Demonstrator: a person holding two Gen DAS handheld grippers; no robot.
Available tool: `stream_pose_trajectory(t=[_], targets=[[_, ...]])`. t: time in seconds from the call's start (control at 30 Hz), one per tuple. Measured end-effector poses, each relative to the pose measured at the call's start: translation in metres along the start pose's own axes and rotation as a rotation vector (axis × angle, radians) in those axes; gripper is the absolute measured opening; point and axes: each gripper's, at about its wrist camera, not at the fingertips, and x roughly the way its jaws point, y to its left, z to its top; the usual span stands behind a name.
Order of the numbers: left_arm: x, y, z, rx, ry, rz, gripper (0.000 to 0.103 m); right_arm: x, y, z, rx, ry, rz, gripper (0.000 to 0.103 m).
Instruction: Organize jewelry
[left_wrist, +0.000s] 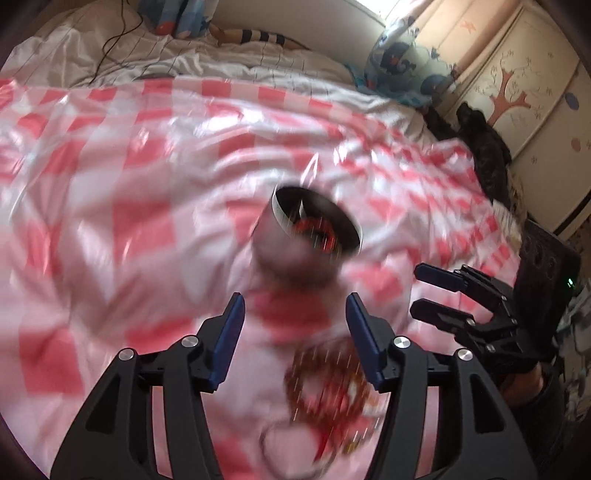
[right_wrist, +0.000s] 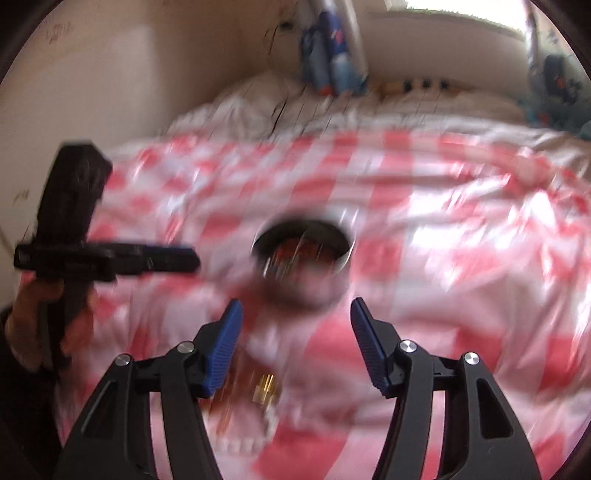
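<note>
1. Bed (left_wrist: 110, 177) under a red-checked sheet (left_wrist: 155, 229), carrying everything.
2. Left hand-held gripper (left_wrist: 295, 332) with jaws apart, nothing between the pads; right hand-held gripper (right_wrist: 297, 334) likewise parted and empty.
3. Cup (left_wrist: 306, 236) at 12 o'clock from both, some red jewelry already inside.
4. Loose jewelry (left_wrist: 328, 391) heaped at 6 o'clock from the cup, blurred, just under the fingers.
5. Judged step: between drops, reaching for another piece. Next: lower over one strand, pinch, carry to the cup's mouth.
</note>
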Motion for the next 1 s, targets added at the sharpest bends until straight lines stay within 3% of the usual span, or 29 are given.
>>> stream_pose_trajectory(t=[0.1, 0.3, 0.4, 0.83, 0.97, 1.0], targets=[[-0.003, 0.006, -0.024, -0.006, 0.028, -0.031, 0.055, 0.012, 0.006, -0.009, -0.004, 0.052, 0.036, 0.044], [0.009, -0.008, -0.032, 0.088, 0.054, -0.049, 0.055, 0.022, 0.010, -0.013, -0.005, 0.059, 0.042, 0.042], [0.020, -0.015, -0.036, 0.141, 0.077, -0.017, 0.055, 0.028, 0.008, -0.012, 0.007, 0.059, 0.040, 0.042], [0.041, -0.024, -0.038, 0.212, 0.088, -0.017, 0.054, 0.044, 0.020, -0.016, -0.067, 0.106, 0.019, 0.030], [0.040, -0.024, -0.039, 0.203, 0.087, -0.058, 0.045, 0.047, 0.017, -0.016, -0.058, 0.109, 0.022, 0.029], [0.041, -0.023, -0.039, 0.199, 0.089, -0.068, 0.035, 0.048, 0.016, -0.017, -0.054, 0.110, 0.024, 0.029]])
